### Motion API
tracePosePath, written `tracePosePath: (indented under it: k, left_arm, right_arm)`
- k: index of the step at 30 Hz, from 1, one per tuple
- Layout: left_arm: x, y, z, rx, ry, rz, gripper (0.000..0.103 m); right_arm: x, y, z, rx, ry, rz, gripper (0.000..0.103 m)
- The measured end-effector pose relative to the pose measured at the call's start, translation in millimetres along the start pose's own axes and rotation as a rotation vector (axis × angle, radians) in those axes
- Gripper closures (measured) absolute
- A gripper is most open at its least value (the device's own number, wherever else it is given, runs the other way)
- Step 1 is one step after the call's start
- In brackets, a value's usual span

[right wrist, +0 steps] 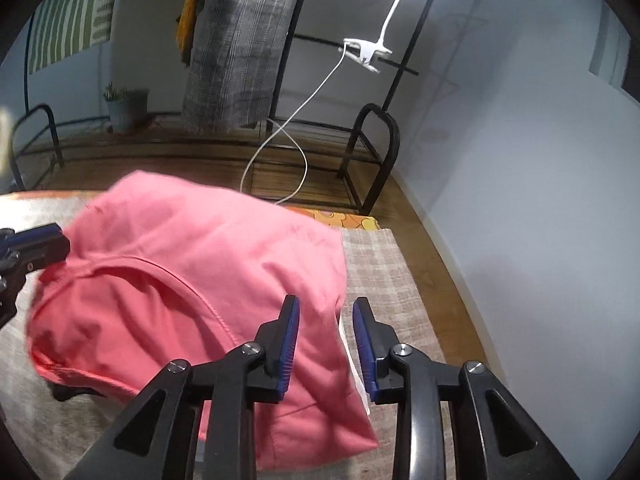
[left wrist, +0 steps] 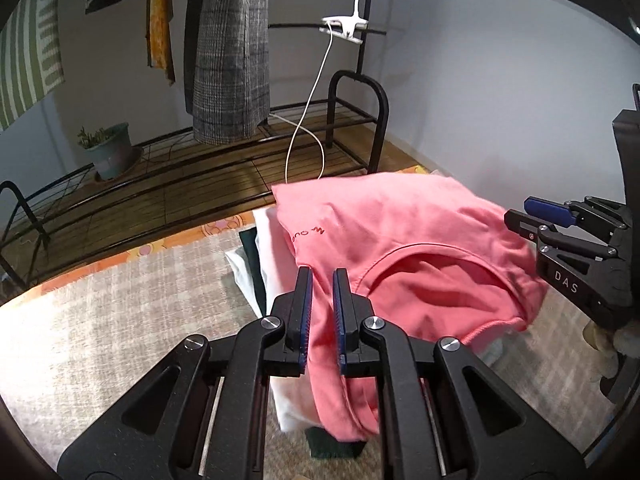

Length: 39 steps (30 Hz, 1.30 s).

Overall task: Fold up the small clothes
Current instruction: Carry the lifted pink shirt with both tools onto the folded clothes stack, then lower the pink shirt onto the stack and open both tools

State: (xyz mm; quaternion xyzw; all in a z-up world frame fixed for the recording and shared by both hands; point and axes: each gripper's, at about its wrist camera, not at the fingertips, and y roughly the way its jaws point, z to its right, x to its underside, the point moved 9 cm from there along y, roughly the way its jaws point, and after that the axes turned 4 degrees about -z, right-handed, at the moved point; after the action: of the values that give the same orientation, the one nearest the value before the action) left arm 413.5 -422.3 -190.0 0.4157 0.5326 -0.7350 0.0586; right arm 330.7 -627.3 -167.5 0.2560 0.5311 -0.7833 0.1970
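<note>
A pink shirt [left wrist: 404, 240] lies bunched over a small pile of white [left wrist: 276, 268] and dark green clothes on a checked cloth. My left gripper [left wrist: 322, 312] has its jaws a small way apart with a fold of the pink shirt between them. My right gripper [right wrist: 326, 344] is open, its jaws astride the shirt's [right wrist: 200, 264] right edge; it also shows in the left wrist view [left wrist: 532, 220]. The left gripper's fingertips [right wrist: 40, 240] show at the shirt's left side in the right wrist view.
The checked cloth [left wrist: 100, 320] covers the work surface, with an orange patterned edge [right wrist: 340, 218]. Behind stand a black metal rack [left wrist: 360, 120], hanging clothes [left wrist: 232, 60], a potted plant [left wrist: 108, 152], a white clamp and cable [left wrist: 344, 28]. A white wall [right wrist: 520, 200] is on the right.
</note>
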Motion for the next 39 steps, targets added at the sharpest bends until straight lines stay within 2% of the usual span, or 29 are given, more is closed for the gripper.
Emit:
tracePosePath:
  k: [8,18,27,33,39]
  left_arm:
    - [-2,-61,5,0.002,0.013,0.067,0.095]
    - [10,-159,7,0.014,0.024,0.155,0.095]
    - [38,-241,2,0.022,0.028,0.224,0.095]
    - [66,-277,0,0.027,0.05,0.251,0.095]
    - [105,-296,-1,0.034,0.076,0.25,0.094]
  right_arm:
    - [0,-57,0,-0.014,0.038,0.05,0.075]
    - [7,-156,-10,-0.027,0.047,0.132,0.075]
    - [31,-234,-32,-0.032,0.048,0.186,0.075]
    - [55,-272,-51,-0.049,0.068,0.209,0.075]
    - [85,-283,-65,-0.034,0.1,0.22,0.075]
